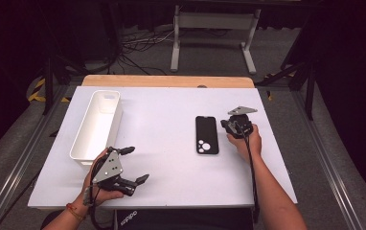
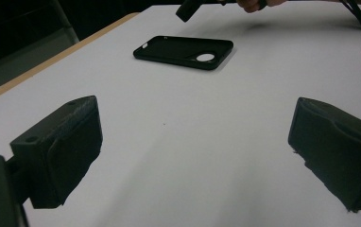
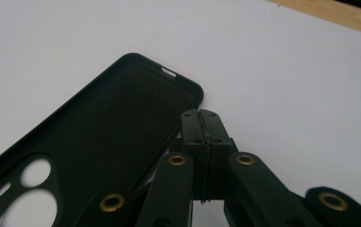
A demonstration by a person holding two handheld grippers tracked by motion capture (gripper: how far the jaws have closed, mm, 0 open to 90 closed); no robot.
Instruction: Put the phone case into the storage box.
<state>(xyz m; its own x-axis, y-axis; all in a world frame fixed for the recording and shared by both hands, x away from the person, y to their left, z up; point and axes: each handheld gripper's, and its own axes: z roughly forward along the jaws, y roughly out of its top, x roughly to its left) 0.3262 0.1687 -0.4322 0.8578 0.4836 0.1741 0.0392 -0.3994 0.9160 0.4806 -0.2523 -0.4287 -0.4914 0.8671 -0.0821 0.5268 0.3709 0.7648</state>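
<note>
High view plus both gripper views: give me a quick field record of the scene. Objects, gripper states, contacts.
surface: white tabletop
phone case: black soft phone case, lying flat, inside up, camera cut-outs at the near end
bin: white oblong plastic bin, far left of the table, looks empty
left gripper: open, jaws wide apart, nothing between them, near the bin's front end
right gripper: shut, nothing between the jaws, tips beside the case's right edge
contact: cannot tell whether the right tips touch the case

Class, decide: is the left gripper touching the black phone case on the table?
Apart. In the left gripper view, bare white table separates the open left gripper from the phone case lying farther off.
</note>
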